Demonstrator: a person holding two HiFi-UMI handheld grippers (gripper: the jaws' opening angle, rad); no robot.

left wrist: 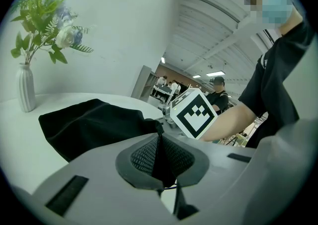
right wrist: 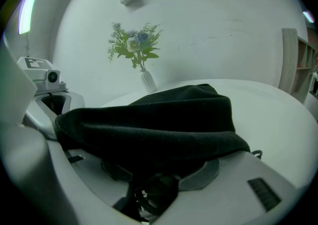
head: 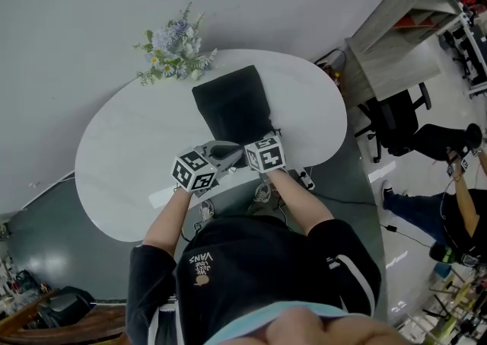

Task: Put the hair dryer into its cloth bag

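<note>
While my left gripper [left wrist: 159,142] is clenched on the cloth bag [left wrist: 94,122] rim, my right gripper [right wrist: 156,169], jaws wide, grasps a dark round body under the draped cloth, likely the hair dryer [right wrist: 154,194]. Step: insertion at the mouth. Next: push it deeper, rim held taut.

The cloth bag [head: 232,107] is lying on the counter [head: 114,161], running from its middle toward the near edge. The vase of flowers [head: 173,50] is standing behind the bag and to its left, at the counter's far edge. The left gripper [left wrist: 159,139] and the right gripper [head: 259,149] are sitting side by side at the bag's near end. The left jaws are pinching the bag's edge. The bag is draping over the right jaws, with the hair dryer [right wrist: 154,194] sitting between them underneath.
</note>
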